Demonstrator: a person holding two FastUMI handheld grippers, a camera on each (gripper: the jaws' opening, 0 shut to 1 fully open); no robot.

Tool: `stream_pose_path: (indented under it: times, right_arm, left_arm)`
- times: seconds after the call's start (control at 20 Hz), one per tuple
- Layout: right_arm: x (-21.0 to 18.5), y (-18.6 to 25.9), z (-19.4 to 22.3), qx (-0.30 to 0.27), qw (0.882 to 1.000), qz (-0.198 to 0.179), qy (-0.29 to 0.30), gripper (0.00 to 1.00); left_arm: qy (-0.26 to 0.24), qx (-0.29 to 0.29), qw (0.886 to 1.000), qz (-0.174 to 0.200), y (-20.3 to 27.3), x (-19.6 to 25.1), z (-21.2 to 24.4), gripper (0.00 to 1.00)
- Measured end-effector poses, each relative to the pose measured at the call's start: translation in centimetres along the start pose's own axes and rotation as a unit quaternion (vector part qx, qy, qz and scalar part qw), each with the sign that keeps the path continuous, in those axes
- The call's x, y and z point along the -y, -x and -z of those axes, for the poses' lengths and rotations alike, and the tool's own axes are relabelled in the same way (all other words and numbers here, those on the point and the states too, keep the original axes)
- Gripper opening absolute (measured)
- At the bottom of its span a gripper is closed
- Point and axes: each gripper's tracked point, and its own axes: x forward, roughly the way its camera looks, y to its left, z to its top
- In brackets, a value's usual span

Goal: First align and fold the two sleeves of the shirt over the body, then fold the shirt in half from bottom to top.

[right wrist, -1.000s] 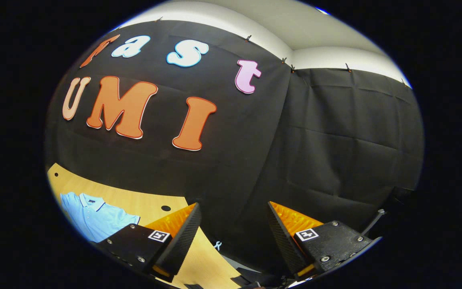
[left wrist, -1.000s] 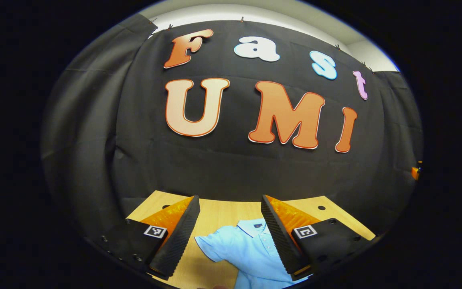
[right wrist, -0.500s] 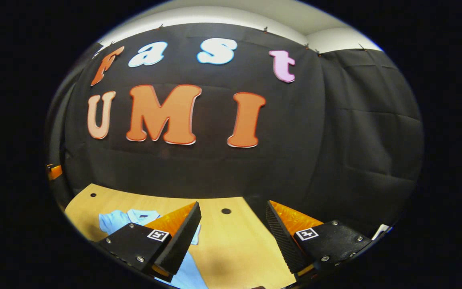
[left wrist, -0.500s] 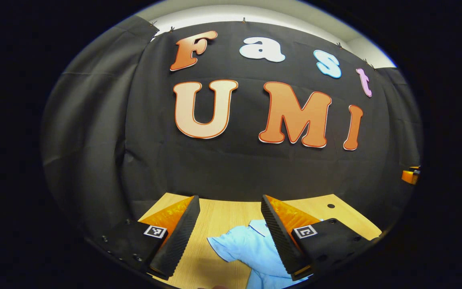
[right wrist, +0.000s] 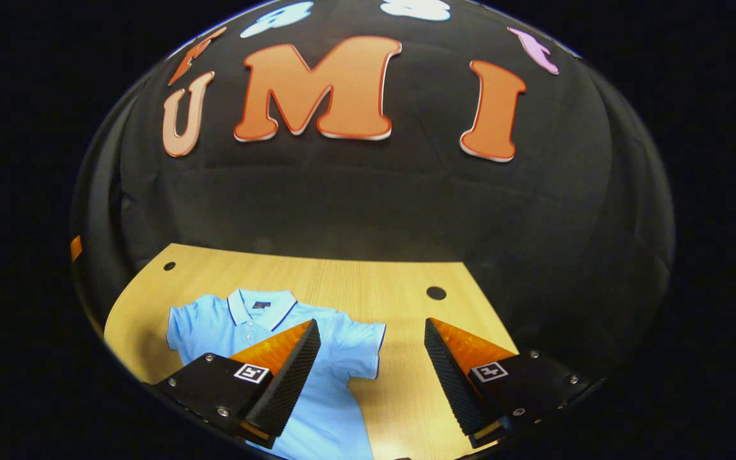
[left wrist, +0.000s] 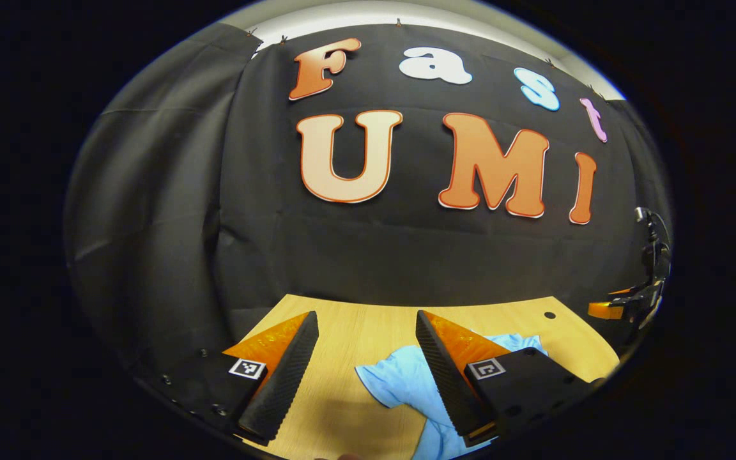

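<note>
One light blue short-sleeved polo shirt [right wrist: 317, 348] with a dark-edged collar lies flat and face up on the pale wooden table [right wrist: 368, 281], collar toward the black cloth wall [right wrist: 368, 204], both sleeves spread out to the sides and unfolded; in the right gripper view the right gripper [right wrist: 368, 374] hangs above the table with its jaws wide apart and nothing between them; one finger [right wrist: 285, 383] stands over the shirt's chest, the other over bare wood beside the sleeve [right wrist: 365, 348]; contact with the cloth cannot be told.

In the left gripper view the left gripper [left wrist: 365, 374] is likewise spread wide and holds nothing; a sleeve of the same shirt [left wrist: 400, 383] lies on the table [left wrist: 355, 322] below and between its fingers, the rest running under the far finger [left wrist: 444, 377]; at the edge of this view a second gripper's body [left wrist: 630, 306] appears, well apart.

Count: one shirt; two sleeves; two grippers; two round holes [right wrist: 436, 292] in the tabletop in the right gripper view, one toward each far corner.
</note>
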Motion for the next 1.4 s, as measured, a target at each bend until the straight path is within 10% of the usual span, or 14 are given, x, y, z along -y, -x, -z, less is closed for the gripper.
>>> stream_pose_path:
  times: [0.75, 1.4]
  right_arm:
    - [1.8, -14.8, 11.6, -0.286, 0.957, 0.017, -0.035, 0.99]
    - [0.6, -16.1, 14.9, -0.343, 0.937, 0.011, -0.059, 0.89]
  left_arm:
    - [0.015, -0.063, 0.995, -0.075, -4.2, -6.5, 4.2, 0.99]
    - [0.035, -0.106, 0.989, -0.094, -5.3, -7.0, 6.8, 1.00]
